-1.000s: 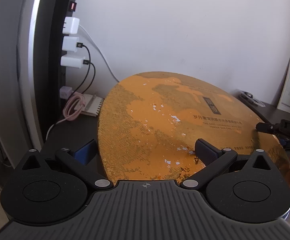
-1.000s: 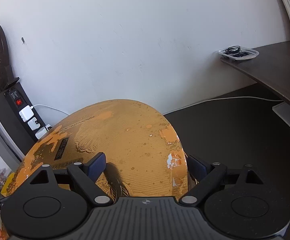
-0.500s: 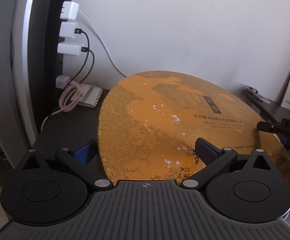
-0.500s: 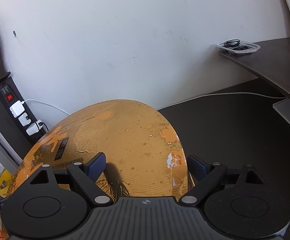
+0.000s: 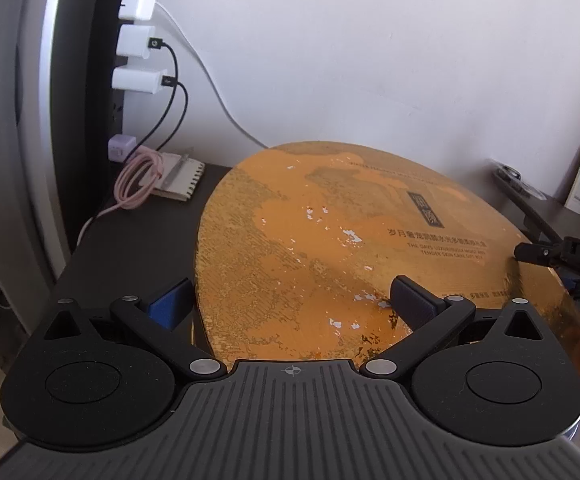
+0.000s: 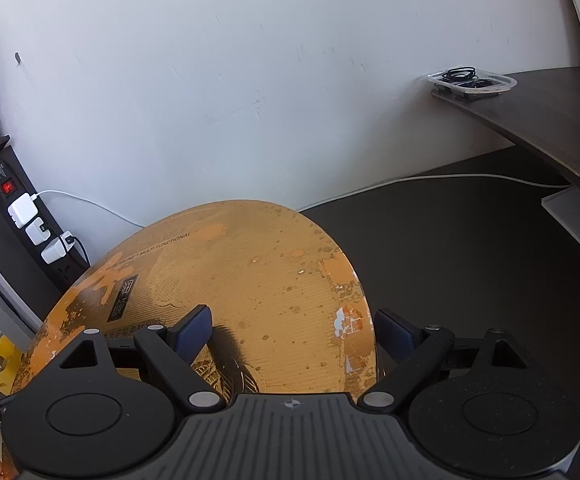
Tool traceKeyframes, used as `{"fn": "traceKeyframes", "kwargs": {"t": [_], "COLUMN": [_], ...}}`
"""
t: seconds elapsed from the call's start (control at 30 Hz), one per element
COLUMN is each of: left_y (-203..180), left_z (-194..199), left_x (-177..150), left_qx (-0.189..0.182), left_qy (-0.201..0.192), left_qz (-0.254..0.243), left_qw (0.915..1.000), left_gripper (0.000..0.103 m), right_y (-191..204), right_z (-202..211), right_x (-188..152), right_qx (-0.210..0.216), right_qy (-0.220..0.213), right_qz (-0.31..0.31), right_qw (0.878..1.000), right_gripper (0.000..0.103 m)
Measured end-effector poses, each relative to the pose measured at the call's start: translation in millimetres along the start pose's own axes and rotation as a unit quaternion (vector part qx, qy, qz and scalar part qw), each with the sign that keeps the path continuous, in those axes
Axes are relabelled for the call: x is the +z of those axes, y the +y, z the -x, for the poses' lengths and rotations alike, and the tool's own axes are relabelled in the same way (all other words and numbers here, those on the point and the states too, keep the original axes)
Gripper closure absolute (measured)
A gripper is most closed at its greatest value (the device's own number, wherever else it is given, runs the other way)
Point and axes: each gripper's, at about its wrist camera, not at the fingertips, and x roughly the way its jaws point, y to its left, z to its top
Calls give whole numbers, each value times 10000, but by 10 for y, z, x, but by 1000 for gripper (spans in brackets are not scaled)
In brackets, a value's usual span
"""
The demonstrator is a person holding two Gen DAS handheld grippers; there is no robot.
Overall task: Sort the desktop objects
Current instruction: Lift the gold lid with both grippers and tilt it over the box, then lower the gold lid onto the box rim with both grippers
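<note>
A big round orange gift box (image 5: 330,240), worn and with dark printed text, is held between both grippers above the dark desk (image 5: 137,248). My left gripper (image 5: 290,302) is shut on its near edge, one blue pad on the lid and the other outside the rim. From the opposite side my right gripper (image 6: 294,330) is shut on the same box (image 6: 249,280) in the same way. The right gripper's black tip (image 5: 562,256) shows at the box's far right edge in the left wrist view. The box underside is hidden.
An upright black power strip (image 5: 101,128) with white chargers (image 5: 137,40) stands at the left. A pink coiled cable (image 5: 135,182) and a small notebook (image 5: 179,178) lie beside it. A raised dark shelf (image 6: 550,120) carries a clear tray of cables (image 6: 470,80). A white cable (image 6: 450,178) runs along the wall.
The box has stayed fixed in both grips while the background shifted. In the left wrist view the power strip and chargers slid upward and the notebook and pink cable came into fuller view.
</note>
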Motion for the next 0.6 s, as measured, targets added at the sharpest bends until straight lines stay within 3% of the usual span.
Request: {"fn": "traceKeyframes", "kwargs": {"t": [0.37, 0.6], "left_y": [7, 62], "left_z": [-23, 30], "left_x": [5, 0], "left_qx": [31, -136], "left_qy": [44, -11], "left_qz": [-64, -140], "left_qw": [10000, 9998], "left_gripper": [1, 1], "right_y": [9, 49], "right_z": [-48, 99], "right_x": [-27, -44], "right_qx": [-94, -184], "right_qy": [86, -212], "right_qz": [-70, -17], "right_qw": [9999, 9996], "right_gripper": [13, 5]}}
